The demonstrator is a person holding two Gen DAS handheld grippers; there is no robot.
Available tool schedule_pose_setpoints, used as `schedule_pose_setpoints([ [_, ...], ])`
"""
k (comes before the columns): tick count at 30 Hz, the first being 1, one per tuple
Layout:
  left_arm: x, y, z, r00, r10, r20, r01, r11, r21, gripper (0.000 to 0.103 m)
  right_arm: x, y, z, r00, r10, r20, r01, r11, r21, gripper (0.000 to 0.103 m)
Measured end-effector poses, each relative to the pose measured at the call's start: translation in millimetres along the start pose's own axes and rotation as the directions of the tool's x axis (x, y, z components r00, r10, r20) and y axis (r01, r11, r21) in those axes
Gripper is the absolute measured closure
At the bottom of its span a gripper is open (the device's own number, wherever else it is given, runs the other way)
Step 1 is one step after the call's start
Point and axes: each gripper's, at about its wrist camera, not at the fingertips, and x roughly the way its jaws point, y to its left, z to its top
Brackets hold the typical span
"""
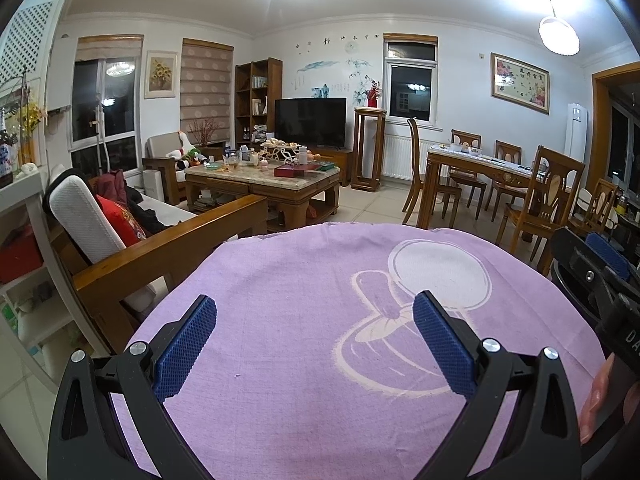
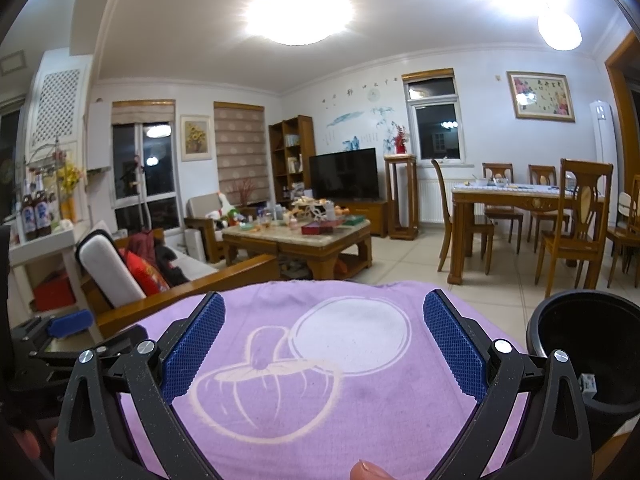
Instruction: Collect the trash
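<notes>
Both grippers hover over a round surface covered with a purple cloth (image 1: pixel 304 280), also in the right wrist view (image 2: pixel 328 400). My left gripper (image 1: pixel 314 312) is open and empty. My right gripper (image 2: pixel 324 312) is open and empty; it also shows at the right edge of the left wrist view (image 1: pixel 600 272). A black bin (image 2: pixel 588 344) stands to the right of the cloth, with a small white carton (image 2: pixel 587 383) inside. I see no trash on the cloth.
A wooden sofa (image 1: pixel 168 248) with cushions is at the left. A cluttered coffee table (image 1: pixel 264 178) stands ahead, a TV (image 1: pixel 310 120) behind it. A dining table with chairs (image 1: pixel 492 176) is at the right. A white shelf (image 1: pixel 24 208) holds bottles.
</notes>
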Motion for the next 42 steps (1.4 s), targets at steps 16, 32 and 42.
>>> schedule_pose_setpoints([
  [16,1.5,1.6,1.3,1.000,0.000,0.000,0.000,1.000,0.002,0.005,0.3,0.7,-0.3,1.000,0.000,-0.002,0.000,1.000,0.000,0.005],
  [32,4.9,3.3,0.9,1.000,-0.002,-0.004,0.002,1.000,0.009,0.005,-0.3,0.9,1.0,1.000,0.000,-0.003,0.000,1.000,0.000,0.005],
  [42,6.9,7.9,-3.1,1.000,-0.003,-0.001,0.003,1.000,0.009,0.005,-0.6,-0.2,1.7,1.000,-0.001,-0.003,0.001,1.000,0.000,0.005],
])
